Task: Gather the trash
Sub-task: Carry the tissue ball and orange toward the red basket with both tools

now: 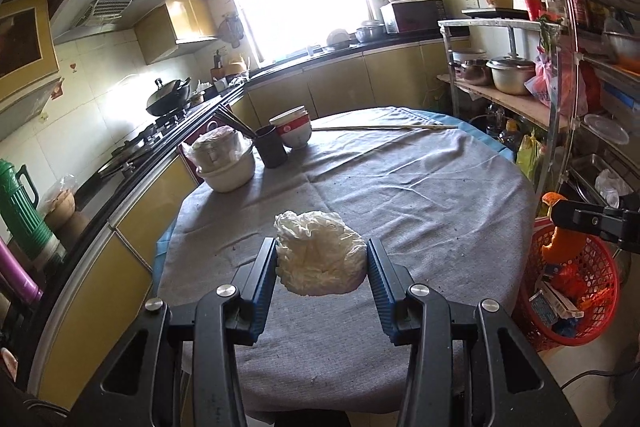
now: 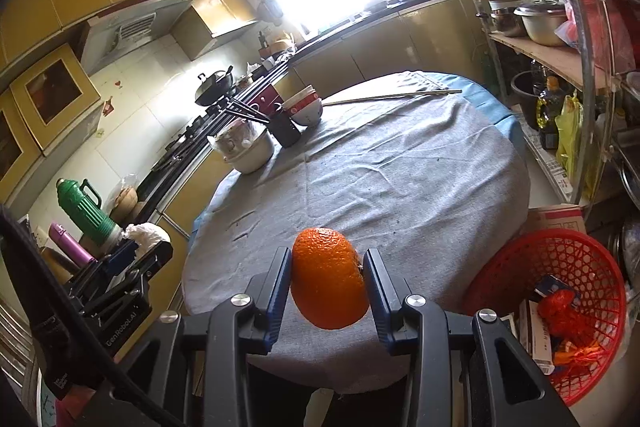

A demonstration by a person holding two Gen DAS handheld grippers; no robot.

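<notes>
Left gripper (image 1: pixel 321 259) has the tissue wad (image 1: pixel 320 255) squeezed between its two blue pads (image 1: pixel 267 277), both touching the wad's sides, the crumpled white paper bulging up past the fingertips and held clear above the grey tablecloth (image 1: pixel 400 187).

Over on the right, the right gripper (image 2: pixel 327 277) is clamped on the orange peel (image 2: pixel 330 277), a domed piece of rind wedged snugly between the pads (image 2: pixel 279 291), its bumpy outer skin facing the camera, also lifted off the cloth near the table's front edge.

The red basket (image 2: pixel 516 267) sits on the floor just off the table's right side, with cartons and red netting already inside. The right view looks well down into it; the left view catches it lower right, partly behind the right gripper's fingers and the peel.

The left view shows only the tip of the right gripper, at its right edge over the basket rim. The right view shows the left gripper at far left, white tissue poking out of it, off the table's left edge.

Far side of the table: stacked bowls (image 1: pixel 294 131), a dark cup (image 1: pixel 271 147) with chopsticks, a white pot (image 1: pixel 226 167) and a long stick (image 1: pixel 384 127). A green thermos (image 2: pixel 86 211) stands on the counter.
</notes>
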